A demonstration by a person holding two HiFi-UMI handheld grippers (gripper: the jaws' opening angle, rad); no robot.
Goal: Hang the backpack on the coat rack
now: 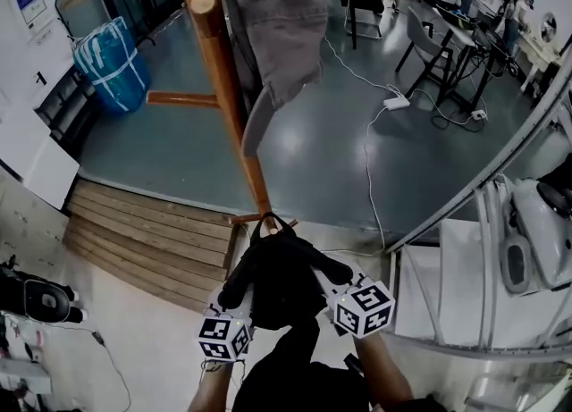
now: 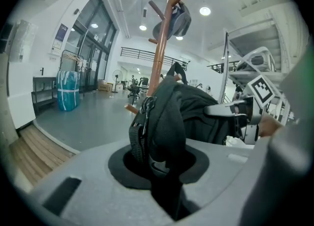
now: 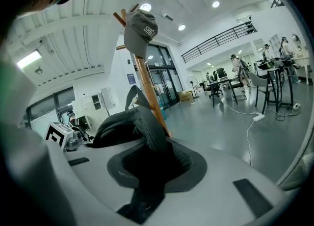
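- Grey polished floor (image 1: 313,160) runs out around the wooden coat rack (image 1: 228,79), which stands at the edge of a pale raised platform.
- Nearest the person and short of the rack's foot, the left gripper (image 1: 237,292) has its jaws pinching a strap on the black backpack (image 1: 281,281).
- On the other side of the bag, the right gripper (image 1: 323,269) has its jaws clamped on a padded strap. It looks slightly nearer the pole than the left.
- Carried between the two, the backpack lies lengthwise toward the pole, with its carry loop (image 1: 273,220) at the far end, close to the rack's base.
- A bare peg (image 1: 204,4) juts from the pole well above the bag, so the loop likely has to rise and go forward.
- A grey cap (image 1: 277,26) already hangs from the rack's upper part.
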